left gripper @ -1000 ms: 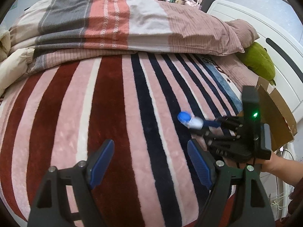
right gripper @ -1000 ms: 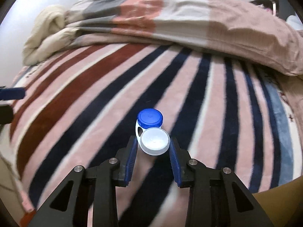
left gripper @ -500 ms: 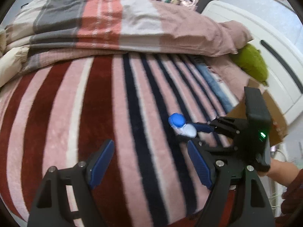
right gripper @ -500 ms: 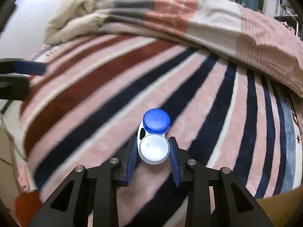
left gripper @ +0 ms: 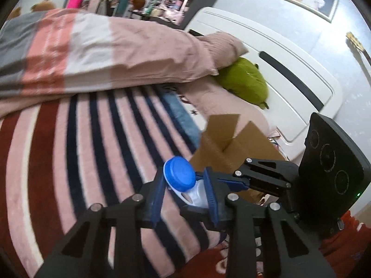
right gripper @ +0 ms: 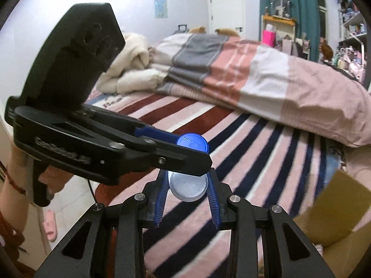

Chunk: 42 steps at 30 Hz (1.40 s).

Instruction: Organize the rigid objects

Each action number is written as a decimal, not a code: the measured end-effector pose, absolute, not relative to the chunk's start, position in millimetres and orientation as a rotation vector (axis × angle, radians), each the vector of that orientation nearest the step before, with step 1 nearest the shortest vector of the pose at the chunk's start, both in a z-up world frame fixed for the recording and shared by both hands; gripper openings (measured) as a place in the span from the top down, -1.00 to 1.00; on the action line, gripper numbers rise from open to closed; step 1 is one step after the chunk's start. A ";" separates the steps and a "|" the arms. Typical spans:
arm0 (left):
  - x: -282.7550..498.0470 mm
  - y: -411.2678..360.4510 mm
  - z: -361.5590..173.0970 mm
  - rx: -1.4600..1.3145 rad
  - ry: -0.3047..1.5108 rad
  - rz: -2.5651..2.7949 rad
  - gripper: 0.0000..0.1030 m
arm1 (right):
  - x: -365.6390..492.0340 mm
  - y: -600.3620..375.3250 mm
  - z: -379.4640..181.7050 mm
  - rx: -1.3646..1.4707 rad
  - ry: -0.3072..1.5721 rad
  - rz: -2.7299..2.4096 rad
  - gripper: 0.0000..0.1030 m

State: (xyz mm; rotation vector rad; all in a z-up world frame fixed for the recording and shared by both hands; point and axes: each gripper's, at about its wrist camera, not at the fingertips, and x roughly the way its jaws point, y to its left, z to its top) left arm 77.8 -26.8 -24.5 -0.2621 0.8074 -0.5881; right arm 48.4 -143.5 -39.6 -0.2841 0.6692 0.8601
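Left wrist view: the left gripper (left gripper: pixel 185 191) has its jaws closing on a contact lens case (left gripper: pixel 185 183), its blue pads against the sides of the blue-capped end. The right gripper (left gripper: pixel 215 177) reaches in from the right of it and meets the same case at its white end. Just beyond both tools, up and to the right, stand the raised flaps of a cardboard box (left gripper: pixel 228 139). A green plush toy (left gripper: pixel 245 82) lies farther off against the white headboard (left gripper: pixel 278 53), and the striped blanket (left gripper: pixel 92 139) spreads out to the left of the fingers.

Right wrist view: the right gripper (right gripper: pixel 187 186) is clamped on the white cap (right gripper: pixel 188 186) of the contact lens case (right gripper: pixel 192 142), which is lifted clear of the striped blanket (right gripper: pixel 255 153). The left gripper (right gripper: pixel 185 146) crosses in from the left, its arm partly covering the case, with its pads at the blue cap. A hand (right gripper: pixel 49 177) grips its handle at the left edge. The cardboard box (right gripper: pixel 334 213) sits to the lower right of the fingers.
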 end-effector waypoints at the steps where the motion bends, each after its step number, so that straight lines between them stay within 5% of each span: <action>1: 81.1 -35.9 -20.4 -0.254 0.807 -0.600 0.44 | 49.9 -151.0 -35.9 -0.277 0.668 0.849 0.47; 19: 145.3 -196.1 -20.4 -0.089 0.929 -0.738 0.44 | 97.5 -291.8 -27.3 -0.216 0.762 0.581 0.48; 22: 145.5 -199.8 -21.7 -0.063 0.928 -0.708 0.05 | 101.6 -300.1 -32.2 -0.209 0.777 0.562 0.44; 29: 119.3 -171.2 -0.5 -0.050 0.804 -0.556 -0.67 | 97.8 -302.2 -34.9 -0.207 0.784 0.570 -0.02; 37: 70.4 -112.8 19.0 -0.025 0.666 -0.197 -0.75 | 70.8 -301.2 -15.3 -0.151 0.656 0.639 -0.86; 42: 53.1 -80.4 17.0 -0.069 0.650 -0.083 -0.75 | 53.9 -289.8 0.3 -0.156 0.594 0.677 -0.99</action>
